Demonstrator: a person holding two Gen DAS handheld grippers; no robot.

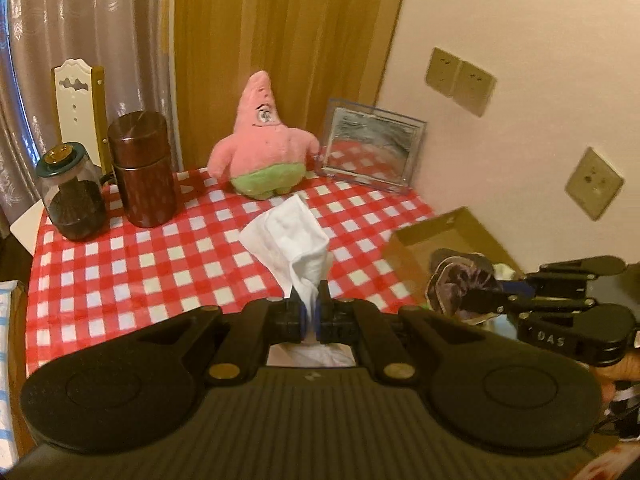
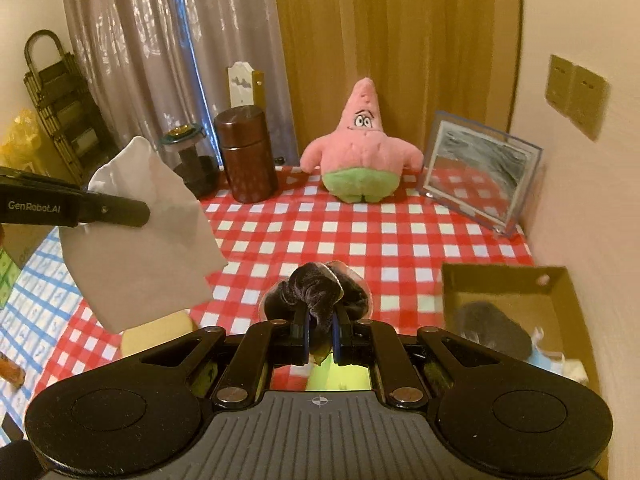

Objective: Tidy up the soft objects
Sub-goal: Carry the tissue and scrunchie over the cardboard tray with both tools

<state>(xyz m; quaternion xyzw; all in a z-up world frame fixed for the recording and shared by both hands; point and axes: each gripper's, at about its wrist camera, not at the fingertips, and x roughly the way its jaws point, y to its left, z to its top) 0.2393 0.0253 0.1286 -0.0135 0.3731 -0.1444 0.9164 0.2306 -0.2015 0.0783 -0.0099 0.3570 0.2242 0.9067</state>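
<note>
In our left gripper [image 1: 309, 308] the jaws are pressed on a white tissue [image 1: 294, 240]; our right gripper [image 2: 320, 326] pinches a dark velvet scrunchie [image 2: 318, 292], both lifted above the checkered tablecloth [image 2: 360, 232]. Right is the cardboard box [image 2: 516, 284]; farther, the pink plush [image 2: 362, 148].

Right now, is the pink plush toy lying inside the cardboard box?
No, the pink plush toy stands on the checkered tablecloth, apart from the cardboard box.
</note>
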